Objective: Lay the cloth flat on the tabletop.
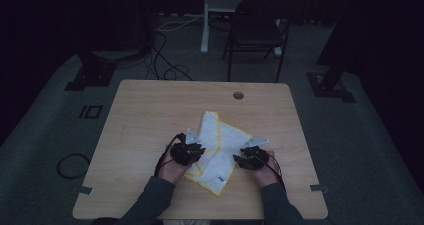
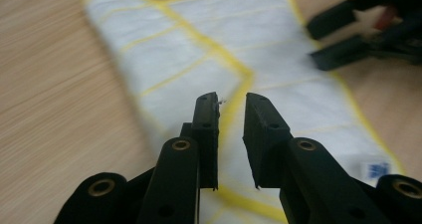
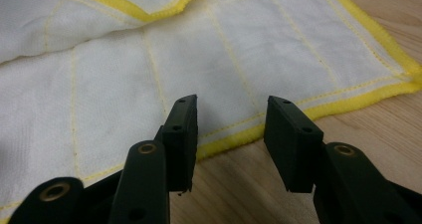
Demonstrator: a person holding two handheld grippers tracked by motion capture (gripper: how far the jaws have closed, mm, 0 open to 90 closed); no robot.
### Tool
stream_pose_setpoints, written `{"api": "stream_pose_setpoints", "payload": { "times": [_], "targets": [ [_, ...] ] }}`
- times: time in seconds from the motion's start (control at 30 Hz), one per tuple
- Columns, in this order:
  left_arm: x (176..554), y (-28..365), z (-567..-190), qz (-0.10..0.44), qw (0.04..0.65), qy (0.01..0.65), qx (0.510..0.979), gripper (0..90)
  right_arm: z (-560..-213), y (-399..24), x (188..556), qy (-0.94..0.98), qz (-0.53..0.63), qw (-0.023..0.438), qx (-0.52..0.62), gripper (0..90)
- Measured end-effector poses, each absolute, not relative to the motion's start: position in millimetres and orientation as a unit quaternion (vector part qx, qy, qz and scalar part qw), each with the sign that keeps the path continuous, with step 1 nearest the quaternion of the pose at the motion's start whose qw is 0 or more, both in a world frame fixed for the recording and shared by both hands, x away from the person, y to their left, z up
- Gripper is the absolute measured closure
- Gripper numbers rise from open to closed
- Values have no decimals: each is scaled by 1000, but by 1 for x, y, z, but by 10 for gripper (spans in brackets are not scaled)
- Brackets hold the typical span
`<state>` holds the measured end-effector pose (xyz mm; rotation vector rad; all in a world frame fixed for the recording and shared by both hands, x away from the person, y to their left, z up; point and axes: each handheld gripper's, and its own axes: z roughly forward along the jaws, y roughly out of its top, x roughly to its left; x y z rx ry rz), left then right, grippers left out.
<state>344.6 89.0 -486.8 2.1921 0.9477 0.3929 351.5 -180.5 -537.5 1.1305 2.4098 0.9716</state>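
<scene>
On the wooden table (image 1: 150,110), toward its near edge, lies a white cloth with yellow edging (image 1: 220,150), partly folded, with one flap laid over the rest and a corner pointing at the person. Flat on the wood, creased along yellow stitched lines, a small blue-and-white tag near one corner.

At the cloth's left edge, held in the person's left hand (image 1: 172,167): left gripper (image 1: 192,149), above the folded layers. Seen from the left gripper view, left gripper (image 2: 231,104) with jaws a narrow gap apart, nothing between them, pads clear of the fabric; cloth (image 2: 199,69) spread beyond the tips, a yellow seam running straight under the gap. Farther off at upper right of that view, the right gripper's black jaws over the cloth's far border, parted.

At the cloth's right edge, held in the right hand (image 1: 265,170): right gripper (image 1: 245,155). Seen from the right gripper view, right gripper (image 3: 231,102) with jaws set wider apart, empty, astride the yellow hem where cloth (image 3: 149,59) meets bare wood; whether the tips touch the fabric cannot be told.

Beyond the table, on a grey carpet: a dark folding chair (image 1: 257,30), loose cables (image 1: 165,60), all dim
</scene>
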Motion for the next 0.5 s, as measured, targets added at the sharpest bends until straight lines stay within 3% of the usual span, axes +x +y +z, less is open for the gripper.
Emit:
{"api": "stream_pose_setpoints", "payload": {
  "times": [0.13, 0.33, 0.5],
  "targets": [
    [352, 93, -492, 141, 349, 374, 847, 733, -538, -180, 351, 840, 339, 153, 395, 564],
    [354, 80, -508, 118, 332, 357, 865, 613, -538, -181, 351, 839, 340, 151, 397, 564],
    [356, 77, -517, 105, 321, 361, 869, 588, -538, -181, 351, 838, 342, 149, 398, 564]
  ]
}}
